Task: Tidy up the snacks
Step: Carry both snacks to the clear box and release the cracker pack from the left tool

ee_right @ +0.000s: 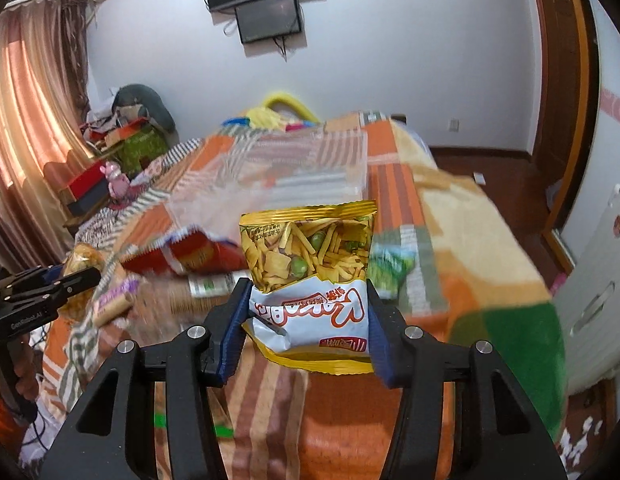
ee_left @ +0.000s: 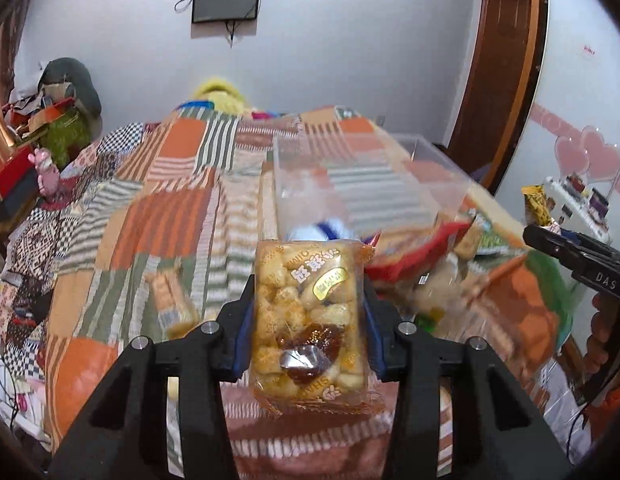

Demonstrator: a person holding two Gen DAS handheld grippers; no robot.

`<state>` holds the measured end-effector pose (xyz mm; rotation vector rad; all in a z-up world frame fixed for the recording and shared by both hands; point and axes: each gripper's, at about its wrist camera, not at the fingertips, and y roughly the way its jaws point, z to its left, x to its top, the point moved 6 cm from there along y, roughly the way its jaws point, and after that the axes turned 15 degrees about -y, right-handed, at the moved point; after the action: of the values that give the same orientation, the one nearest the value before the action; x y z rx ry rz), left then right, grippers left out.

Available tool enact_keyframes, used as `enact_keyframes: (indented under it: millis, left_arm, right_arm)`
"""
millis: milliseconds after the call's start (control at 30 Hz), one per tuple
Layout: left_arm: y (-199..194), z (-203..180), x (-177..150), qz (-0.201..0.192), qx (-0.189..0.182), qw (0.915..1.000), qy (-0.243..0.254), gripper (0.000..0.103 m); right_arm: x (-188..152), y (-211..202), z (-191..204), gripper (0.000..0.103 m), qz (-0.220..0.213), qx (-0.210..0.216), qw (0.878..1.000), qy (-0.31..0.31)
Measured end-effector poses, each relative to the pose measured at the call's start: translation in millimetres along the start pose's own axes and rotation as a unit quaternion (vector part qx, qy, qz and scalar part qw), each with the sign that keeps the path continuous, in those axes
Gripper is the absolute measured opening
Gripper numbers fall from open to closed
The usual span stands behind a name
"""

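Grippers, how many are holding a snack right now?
2. The left gripper clamps a clear puffed-snack pack; the right gripper clamps a yellow-and-white chip bag. More snacks lie blurred on the bed.

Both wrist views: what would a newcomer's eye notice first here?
First, the clear packet of golden puffed snacks, clamped in the left gripper above the patchwork bedspread. Next, the yellow-and-white bag of mixed sticks and green peas, held in the right gripper. Behind both stands a clear plastic box.
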<state>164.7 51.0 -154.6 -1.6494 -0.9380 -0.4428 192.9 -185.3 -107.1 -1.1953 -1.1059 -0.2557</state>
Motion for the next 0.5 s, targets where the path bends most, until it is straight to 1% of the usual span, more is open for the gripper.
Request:
enact_keyframes:
  millis: [300, 500]
  left_arm:
    - [12, -29, 52, -0.031, -0.028, 0.9991, 0.01, 0.045]
    - [35, -41, 77, -0.033, -0.035, 0.9988, 0.01, 0.045]
  right_arm:
    - [37, 11, -4, 0.049, -0.04, -0.013, 0.999, -0.016]
    - [55, 31, -6, 0.049, -0.043, -0.025, 0.998, -0.025]
